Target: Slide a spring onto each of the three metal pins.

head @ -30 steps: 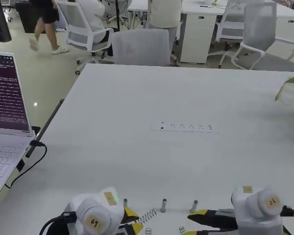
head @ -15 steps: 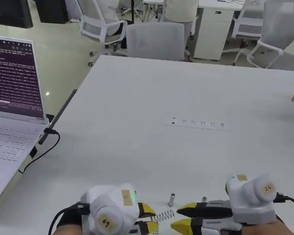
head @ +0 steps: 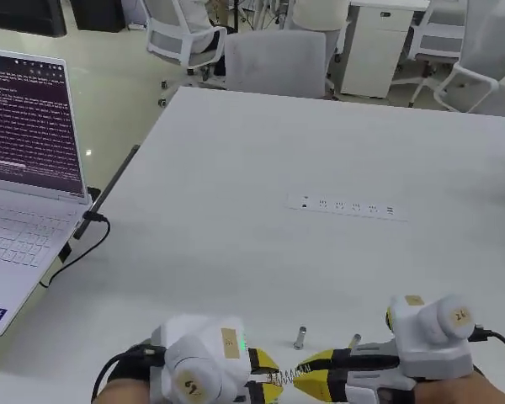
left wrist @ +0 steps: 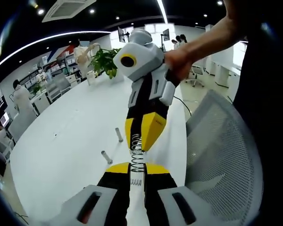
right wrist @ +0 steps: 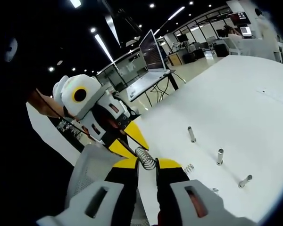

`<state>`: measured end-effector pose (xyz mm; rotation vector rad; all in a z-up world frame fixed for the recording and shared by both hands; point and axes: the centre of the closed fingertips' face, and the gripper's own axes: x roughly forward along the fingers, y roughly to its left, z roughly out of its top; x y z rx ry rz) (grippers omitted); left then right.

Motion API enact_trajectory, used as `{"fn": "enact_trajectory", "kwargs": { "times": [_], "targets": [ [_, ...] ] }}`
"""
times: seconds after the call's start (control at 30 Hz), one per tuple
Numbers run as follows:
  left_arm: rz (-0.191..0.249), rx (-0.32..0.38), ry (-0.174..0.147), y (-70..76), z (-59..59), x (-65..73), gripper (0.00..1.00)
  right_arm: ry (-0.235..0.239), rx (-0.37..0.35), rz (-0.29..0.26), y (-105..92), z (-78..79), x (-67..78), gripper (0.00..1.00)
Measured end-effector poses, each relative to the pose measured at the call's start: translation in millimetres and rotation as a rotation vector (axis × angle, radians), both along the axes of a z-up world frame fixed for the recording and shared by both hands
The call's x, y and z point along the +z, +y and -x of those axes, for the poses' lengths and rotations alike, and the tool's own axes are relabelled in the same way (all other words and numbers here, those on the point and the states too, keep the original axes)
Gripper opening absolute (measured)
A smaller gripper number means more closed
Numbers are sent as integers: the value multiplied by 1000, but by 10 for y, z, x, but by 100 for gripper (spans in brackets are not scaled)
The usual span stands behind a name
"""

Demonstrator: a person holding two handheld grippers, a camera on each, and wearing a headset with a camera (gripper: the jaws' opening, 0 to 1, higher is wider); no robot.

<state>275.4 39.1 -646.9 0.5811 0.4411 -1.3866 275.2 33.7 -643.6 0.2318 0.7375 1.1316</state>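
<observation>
Gripping one spring [head: 288,376] between left hand-held gripper [head: 273,381] and right hand-held gripper [head: 304,377], both clamped on it, axis nine-to-three; we see nearest pin [head: 300,337] at twelve o'clock, upright.

Your left hand-held gripper [head: 269,380] and right hand-held gripper [head: 301,379] meet almost tip to tip in front of you, each pointing inward at the other. Both have their jaws pinched on opposite ends of one spring [left wrist: 137,153]. Your right hand [left wrist: 178,60] wraps around its gripper's body, with the forearm [left wrist: 217,33] bare.
</observation>
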Motion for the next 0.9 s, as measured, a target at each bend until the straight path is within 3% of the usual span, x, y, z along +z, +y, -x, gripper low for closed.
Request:
{"fn": "enact_trajectory", "kwargs": {
  "times": [0.4,0.9],
  "targets": [
    [-20,-35,-19,10,41,-49,2,3,55,9,60,83,45,9],
    [-3,48,2,94,-23,-122,3,-26,47,50,124,45,-14,8]
  ]
}}
